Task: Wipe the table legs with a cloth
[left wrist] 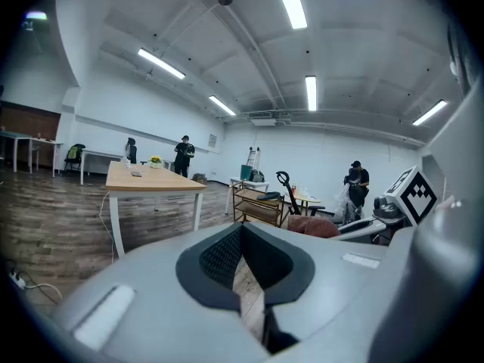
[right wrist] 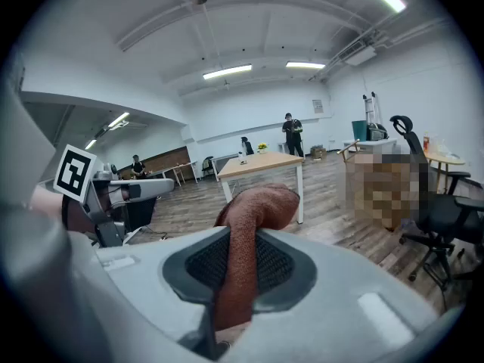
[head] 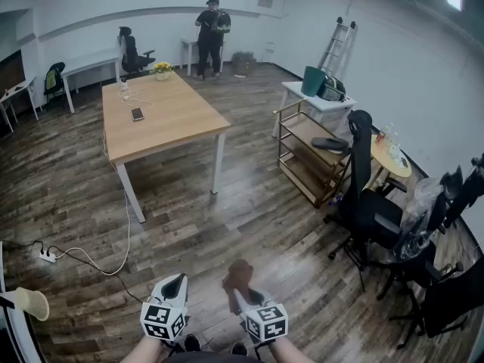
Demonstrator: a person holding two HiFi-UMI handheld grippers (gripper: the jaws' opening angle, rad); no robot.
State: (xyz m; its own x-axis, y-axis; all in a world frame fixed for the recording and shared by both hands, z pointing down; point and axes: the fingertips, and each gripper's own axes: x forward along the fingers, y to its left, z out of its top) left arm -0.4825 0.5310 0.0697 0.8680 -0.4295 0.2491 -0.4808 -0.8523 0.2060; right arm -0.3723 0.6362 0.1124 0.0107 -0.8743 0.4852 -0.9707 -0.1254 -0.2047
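Note:
The wooden-topped table point(head: 174, 119) on white legs stands ahead on the plank floor, its near legs point(head: 131, 193) some way from both grippers. My right gripper point(head: 240, 297) is low in the head view, shut on a brown cloth point(head: 239, 273) that bunches above its jaws. In the right gripper view the cloth point(right wrist: 255, 207) runs down between the pads of the right gripper point(right wrist: 240, 262), with the table point(right wrist: 261, 165) beyond. Beside it my left gripper point(head: 177, 284) is shut and holds nothing. The left gripper point(left wrist: 242, 240) faces the table point(left wrist: 151, 180) from a distance.
A wooden shelf cart point(head: 310, 153) and black office chairs point(head: 367, 203) stand to the right. A power strip with its cable point(head: 47, 255) lies on the floor at the left. A person point(head: 210, 25) stands at the far wall. A phone point(head: 137, 114) lies on the table.

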